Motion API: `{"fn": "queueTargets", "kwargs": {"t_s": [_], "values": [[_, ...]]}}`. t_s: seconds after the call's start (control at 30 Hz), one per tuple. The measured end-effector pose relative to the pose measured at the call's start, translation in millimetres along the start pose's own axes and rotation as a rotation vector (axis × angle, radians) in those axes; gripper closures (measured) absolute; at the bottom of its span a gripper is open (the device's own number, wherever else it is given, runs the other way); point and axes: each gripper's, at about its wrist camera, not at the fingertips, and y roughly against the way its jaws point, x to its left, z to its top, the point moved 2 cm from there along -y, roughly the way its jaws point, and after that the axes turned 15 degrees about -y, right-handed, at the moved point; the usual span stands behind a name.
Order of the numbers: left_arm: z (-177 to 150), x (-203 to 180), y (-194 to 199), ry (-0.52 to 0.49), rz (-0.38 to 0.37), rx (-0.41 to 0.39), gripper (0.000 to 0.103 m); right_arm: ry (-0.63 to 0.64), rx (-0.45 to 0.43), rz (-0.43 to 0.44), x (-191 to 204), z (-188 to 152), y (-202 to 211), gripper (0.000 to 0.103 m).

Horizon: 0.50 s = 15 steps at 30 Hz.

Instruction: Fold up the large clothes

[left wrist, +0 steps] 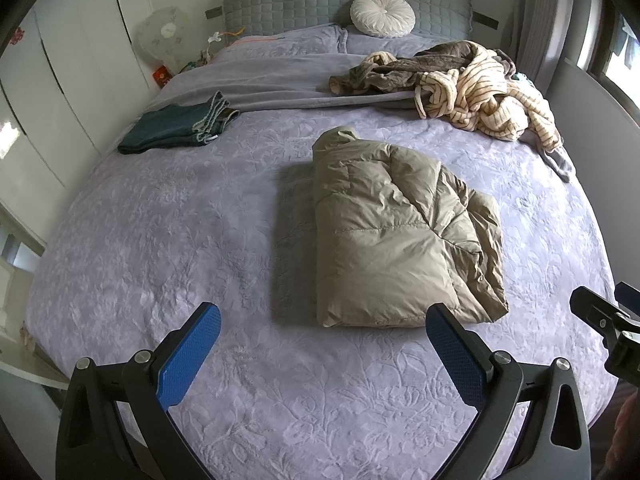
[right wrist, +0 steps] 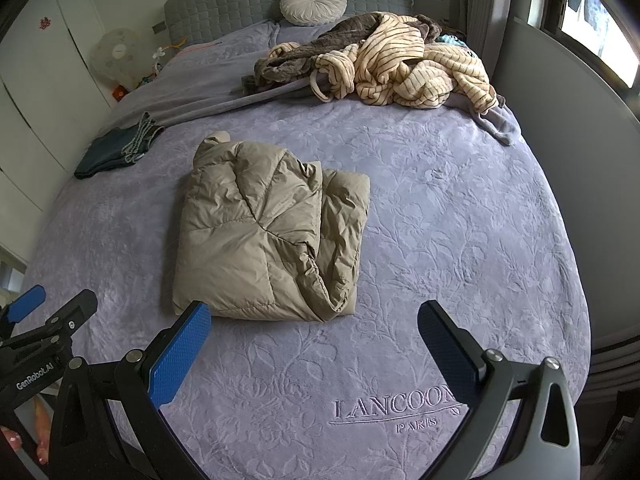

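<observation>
Since the padded jacket (left wrist: 404,236) already lies folded into a thick rectangle in the middle of the bed (left wrist: 160,240), the step in hand looks like moving it aside or turning to the next garment. To shift it well, I would slide one finger under the near folded edge on each side, so the layers lift together and the loose flap on its right does not spill open. The fabric looks slippery and springy, so a deep bite is safer than a pinch at the hem. The left gripper (left wrist: 324,350) and right gripper (right wrist: 314,348) both hover near the bed's near edge with jaws spread wide, holding nothing. Folded jeans (left wrist: 180,124) sit far left; an unfolded heap of robes (left wrist: 472,88) waits far right, below a round cushion (left wrist: 383,14).
</observation>
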Motion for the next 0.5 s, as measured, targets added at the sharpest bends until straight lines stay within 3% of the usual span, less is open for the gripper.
{"fn": "queueTargets", "kwargs": {"t_s": [0.5], "values": [[1.2, -9.0, 11.0, -0.009, 0.01, -0.028, 0.0, -0.004, -0.001, -0.002, 1.4, -3.2, 1.0, 0.0]]}}
